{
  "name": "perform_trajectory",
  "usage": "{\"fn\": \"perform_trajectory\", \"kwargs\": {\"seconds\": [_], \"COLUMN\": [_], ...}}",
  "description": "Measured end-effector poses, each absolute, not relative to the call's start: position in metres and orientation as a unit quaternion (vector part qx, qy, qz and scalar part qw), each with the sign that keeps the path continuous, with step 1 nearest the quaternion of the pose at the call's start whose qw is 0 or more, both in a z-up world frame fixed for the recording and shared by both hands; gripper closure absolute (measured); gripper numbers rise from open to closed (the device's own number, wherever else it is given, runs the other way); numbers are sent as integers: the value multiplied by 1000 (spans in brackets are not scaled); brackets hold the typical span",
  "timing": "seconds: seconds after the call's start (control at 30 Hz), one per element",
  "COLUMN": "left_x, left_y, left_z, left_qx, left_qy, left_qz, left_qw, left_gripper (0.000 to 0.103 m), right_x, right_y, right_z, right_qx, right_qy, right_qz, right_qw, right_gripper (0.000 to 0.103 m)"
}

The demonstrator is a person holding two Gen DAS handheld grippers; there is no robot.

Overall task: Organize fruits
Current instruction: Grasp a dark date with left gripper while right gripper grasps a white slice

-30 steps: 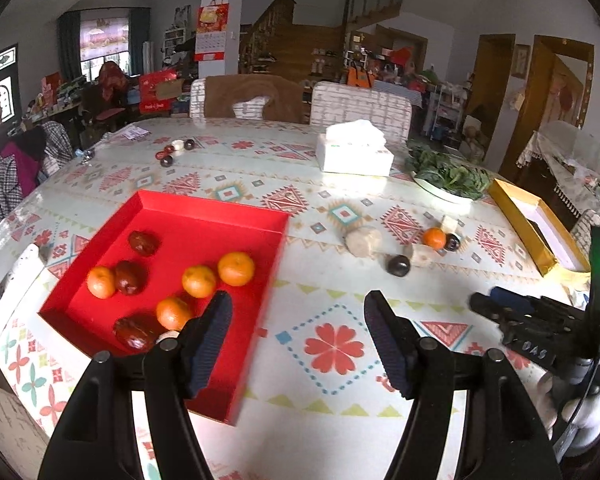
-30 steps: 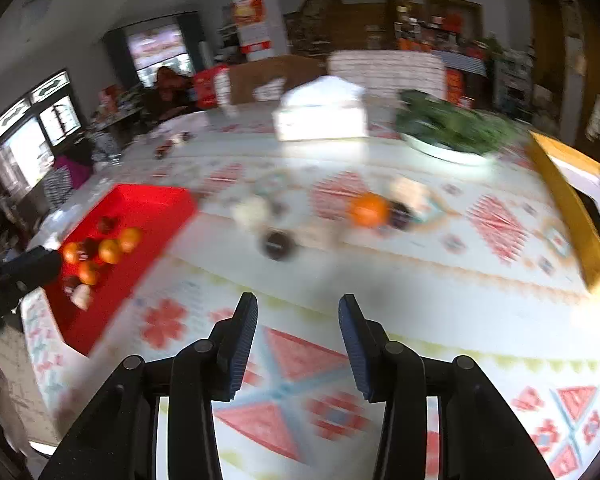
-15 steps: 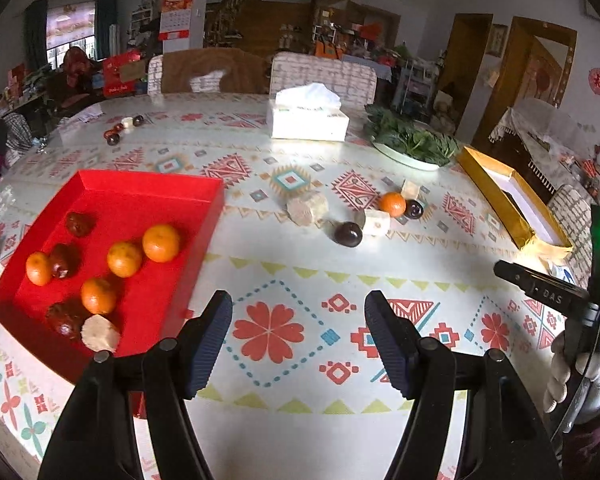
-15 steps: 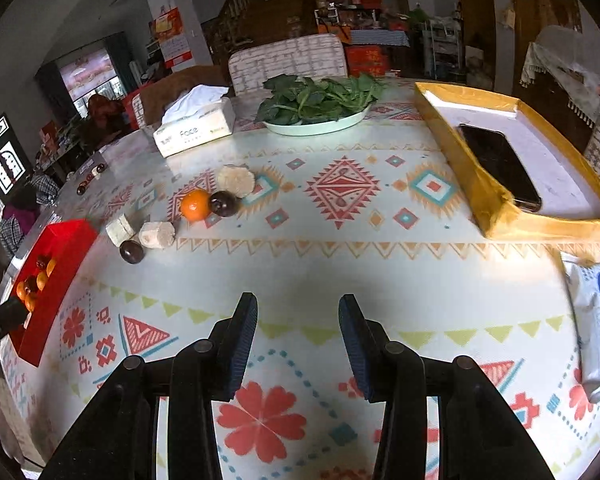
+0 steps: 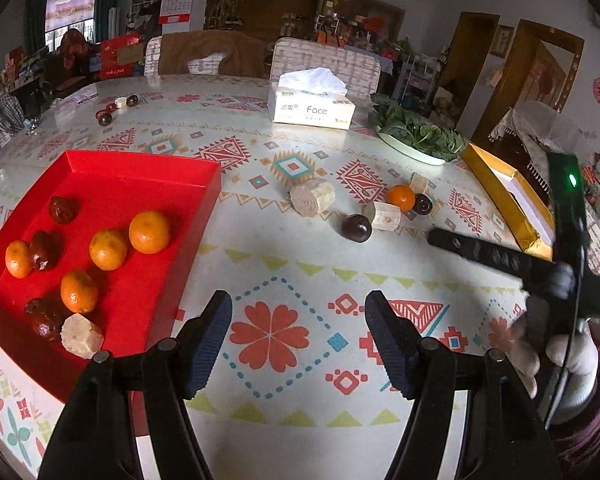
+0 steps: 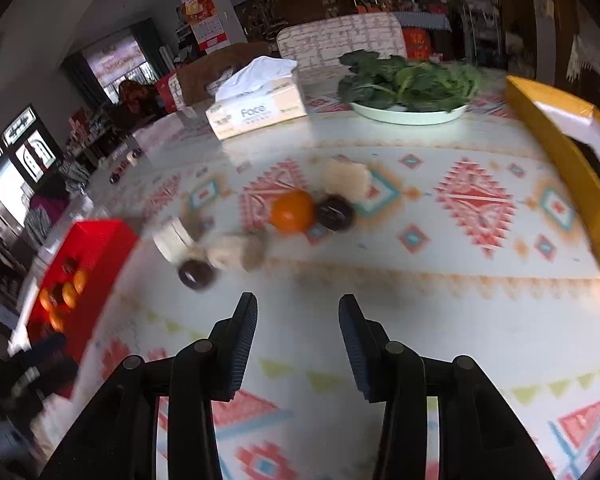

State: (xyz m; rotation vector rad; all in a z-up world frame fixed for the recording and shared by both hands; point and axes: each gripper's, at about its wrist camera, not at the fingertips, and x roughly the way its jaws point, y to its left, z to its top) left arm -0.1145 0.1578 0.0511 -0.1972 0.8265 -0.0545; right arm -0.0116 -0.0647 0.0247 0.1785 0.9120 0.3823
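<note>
My left fingers (image 5: 298,336) stand wide apart with nothing between them, hovering over the patterned tabletop (image 5: 284,272) just right of the red tray (image 5: 148,176). The tray holds four oranges, several dark red fruits and a pale cut chunk (image 5: 81,336) near its front edge. My right fingers (image 6: 298,340) stand narrower, also empty, above bare tabletop. Ahead of them lies the loose group: an orange (image 6: 292,211) touching a dark plum (image 6: 334,212), a pale chunk (image 6: 345,178) just behind them, and nearer the tray another dark plum (image 6: 196,274) beside two more pale pieces. This view is blurred. A tissue box (image 5: 312,106), a plate of greens (image 5: 416,136) and a yellow box (image 5: 508,200) sit farther back.
</note>
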Motion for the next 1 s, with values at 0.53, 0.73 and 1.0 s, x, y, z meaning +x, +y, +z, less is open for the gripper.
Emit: {"fn": "perform_trajectory", "kwargs": {"seconds": [0.53, 0.73, 1.0], "left_x": [-100, -91, -74], "left_y": [158, 140, 122], "left_z": [40, 35, 37], "left_qx": [-104, -101, -70], "left_qy": [412, 415, 420], "left_qz": [-39, -54, -54], "left_qw": [904, 903, 903], "left_gripper": [34, 34, 34], "right_x": [29, 30, 29], "right_y": [-19, -10, -27], "right_z": [13, 11, 16], "right_qx": [117, 107, 122], "right_qy": [442, 439, 434], "right_qz": [210, 220, 217], "right_qw": [864, 864, 866], "right_gripper": [57, 57, 66]}}
